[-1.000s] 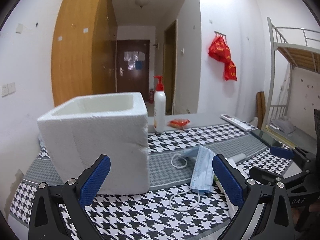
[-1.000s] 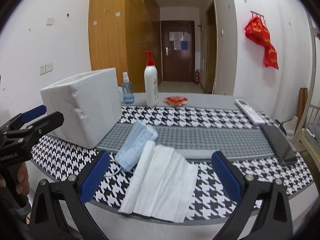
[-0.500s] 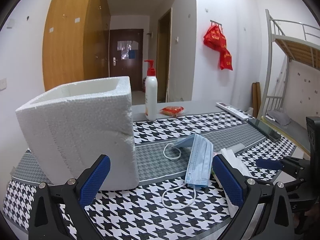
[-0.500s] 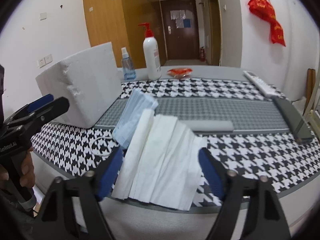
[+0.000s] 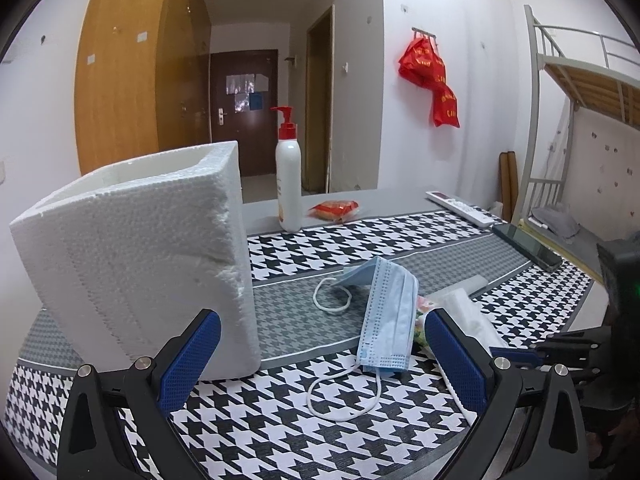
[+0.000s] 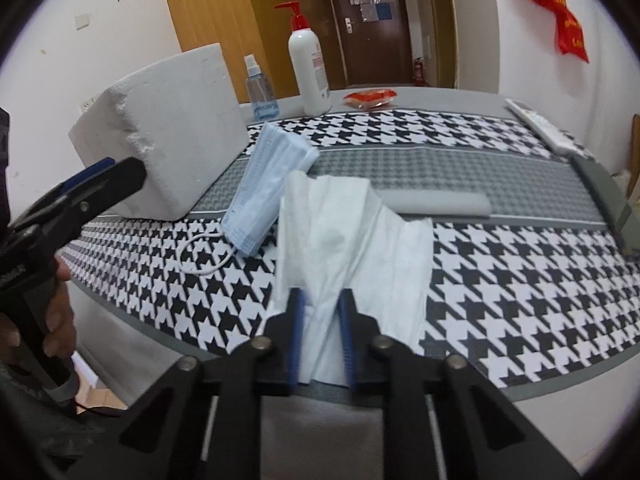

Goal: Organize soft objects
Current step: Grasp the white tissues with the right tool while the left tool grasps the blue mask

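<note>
A white tissue [image 6: 352, 232] lies on the houndstooth table cloth near the front edge. My right gripper [image 6: 322, 312] is shut on its near edge, which bunches between the blue pads. A blue face mask [image 6: 268, 184] lies just left of the tissue, partly on it; it also shows in the left wrist view [image 5: 390, 312]. A white foam box [image 5: 140, 256] with an open top stands at the left [image 6: 168, 148]. My left gripper [image 5: 324, 360] is open and empty, low over the table in front of the box and mask.
A white pump bottle [image 6: 308, 68], a small spray bottle [image 6: 258, 92] and a red packet [image 6: 370, 98] stand at the back. A remote [image 6: 540, 124] and a dark phone [image 5: 524, 246] lie at the right. A grey bar [image 6: 436, 202] lies behind the tissue.
My right gripper moved forward and down and closed on the tissue's near edge, bunching it. My left gripper shifted slightly, staying open.
</note>
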The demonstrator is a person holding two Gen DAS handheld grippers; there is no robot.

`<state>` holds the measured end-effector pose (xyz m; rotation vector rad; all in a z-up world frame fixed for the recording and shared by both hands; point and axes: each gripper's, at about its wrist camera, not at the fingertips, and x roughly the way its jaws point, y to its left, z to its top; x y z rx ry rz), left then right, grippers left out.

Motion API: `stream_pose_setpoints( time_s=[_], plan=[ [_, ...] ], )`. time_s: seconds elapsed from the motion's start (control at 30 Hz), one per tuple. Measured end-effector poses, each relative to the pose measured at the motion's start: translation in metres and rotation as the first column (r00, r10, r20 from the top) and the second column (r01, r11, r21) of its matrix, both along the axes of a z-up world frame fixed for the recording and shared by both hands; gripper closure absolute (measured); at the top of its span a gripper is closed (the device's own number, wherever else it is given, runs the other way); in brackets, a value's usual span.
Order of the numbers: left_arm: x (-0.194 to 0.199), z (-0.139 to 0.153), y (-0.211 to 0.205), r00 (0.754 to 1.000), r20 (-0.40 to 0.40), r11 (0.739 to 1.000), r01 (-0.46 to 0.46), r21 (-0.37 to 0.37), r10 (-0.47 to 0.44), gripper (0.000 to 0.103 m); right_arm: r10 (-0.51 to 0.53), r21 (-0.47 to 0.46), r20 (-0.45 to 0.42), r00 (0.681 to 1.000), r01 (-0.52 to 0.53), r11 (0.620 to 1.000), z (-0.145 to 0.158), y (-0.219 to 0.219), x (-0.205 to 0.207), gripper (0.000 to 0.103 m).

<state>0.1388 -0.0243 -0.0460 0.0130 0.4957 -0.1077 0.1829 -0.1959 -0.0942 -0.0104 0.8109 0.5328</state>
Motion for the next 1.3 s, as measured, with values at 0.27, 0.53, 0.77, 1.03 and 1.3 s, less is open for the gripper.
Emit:
stream_pose_setpoints(
  time_s=[0.27,0.53,0.77,1.03,1.3],
  plan=[
    [0.007,0.0,-0.01,1.0,-0.006,1.0,0.013,0.013,-0.013,0.001,-0.008,0.074,0.067,0.998,0.003,0.997,0.022,-0.021,-0.008,0.092],
    [0.017,-0.003,-0.018,0.999,-0.032,0.999,0.032,0.024,-0.031,0.001,-0.035,0.029,0.072,0.997,0.033,0.999,0.02,-0.02,-0.01,0.09],
    [0.033,-0.013,-0.027,0.993,-0.091,0.996,0.081,0.03,-0.078,0.001,-0.044,0.023,0.08,0.996,0.043,0.999,0.019,-0.026,-0.009,0.062],
    [0.058,-0.035,-0.035,0.964,-0.236,0.991,0.13,0.02,-0.122,0.024,-0.044,0.027,0.063,0.997,0.043,0.999,0.014,-0.03,-0.004,0.061],
    [0.069,-0.044,-0.04,0.945,-0.296,0.988,0.154,0.03,-0.139,0.033,-0.038,0.021,0.046,0.998,0.037,0.999,0.01,-0.03,0.001,0.061]
  ],
)
